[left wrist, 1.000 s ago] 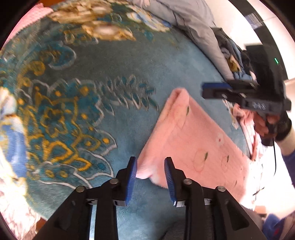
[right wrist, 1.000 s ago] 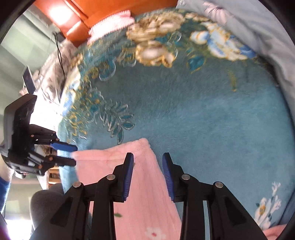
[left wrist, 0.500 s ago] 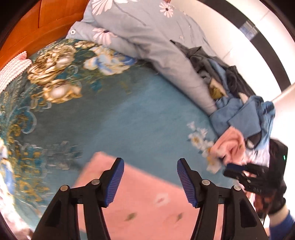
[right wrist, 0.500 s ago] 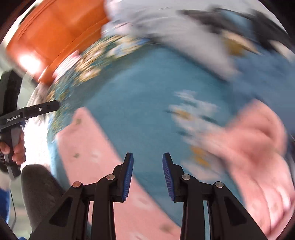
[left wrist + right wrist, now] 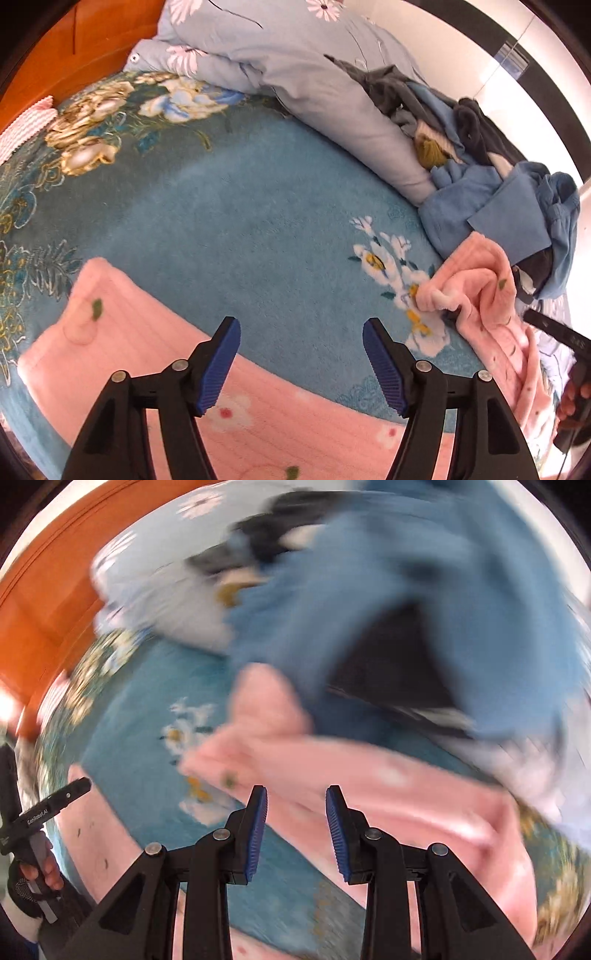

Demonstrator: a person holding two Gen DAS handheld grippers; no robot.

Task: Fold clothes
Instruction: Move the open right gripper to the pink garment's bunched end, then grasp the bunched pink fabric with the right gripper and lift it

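A folded pink fleece garment (image 5: pixel 155 347) lies flat on the teal floral blanket (image 5: pixel 236 206), under my left gripper (image 5: pixel 301 363), which is wide open and empty above it. A second, crumpled pink fleece garment (image 5: pixel 480 295) lies at the right edge of the blanket beside a heap of blue and dark clothes (image 5: pixel 491 184). In the blurred right wrist view my right gripper (image 5: pixel 295 823) is open and empty, just short of that crumpled pink garment (image 5: pixel 332 760). The folded garment (image 5: pixel 96 834) shows at lower left there.
A pale blue flowered duvet (image 5: pixel 295 62) is bunched along the far side of the bed. An orange wooden headboard (image 5: pixel 55 55) stands at the far left. The other handheld gripper (image 5: pixel 44 812) shows at the left edge of the right wrist view.
My left gripper has opened wide and lifted off the folded pink garment. My right gripper has swung right from the folded garment towards the crumpled pink one by the clothes heap.
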